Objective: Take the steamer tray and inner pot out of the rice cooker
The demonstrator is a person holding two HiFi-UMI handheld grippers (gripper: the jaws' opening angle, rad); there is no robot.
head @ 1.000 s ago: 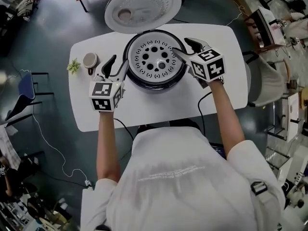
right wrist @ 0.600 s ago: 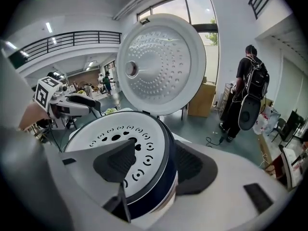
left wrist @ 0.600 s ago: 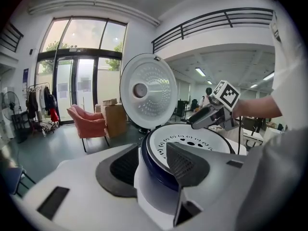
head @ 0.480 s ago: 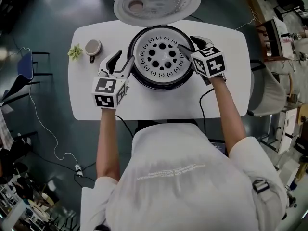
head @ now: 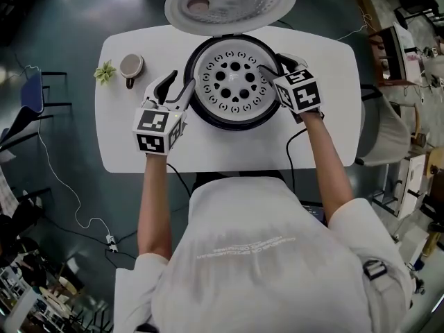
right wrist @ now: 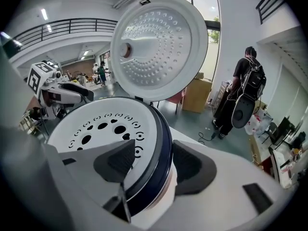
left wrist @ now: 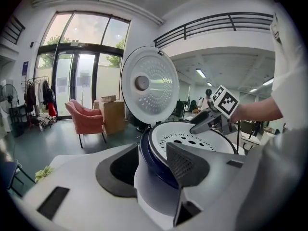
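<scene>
Two tray edges (head: 208,106) beneath hand-held grippers (head: 177,84) (head: 272,62)

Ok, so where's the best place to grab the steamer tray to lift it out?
Probably its thin outer rim, at opposite sides, from above. The steamer tray is a flat perforated disc lying level in the rice cooker, no handle showing. The left gripper and right gripper straddle that edge, jaws apart.

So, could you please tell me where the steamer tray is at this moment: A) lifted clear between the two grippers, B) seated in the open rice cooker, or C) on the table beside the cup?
B: the perforated steamer tray sits inside the rice cooker, with the lid raised behind it.
</scene>
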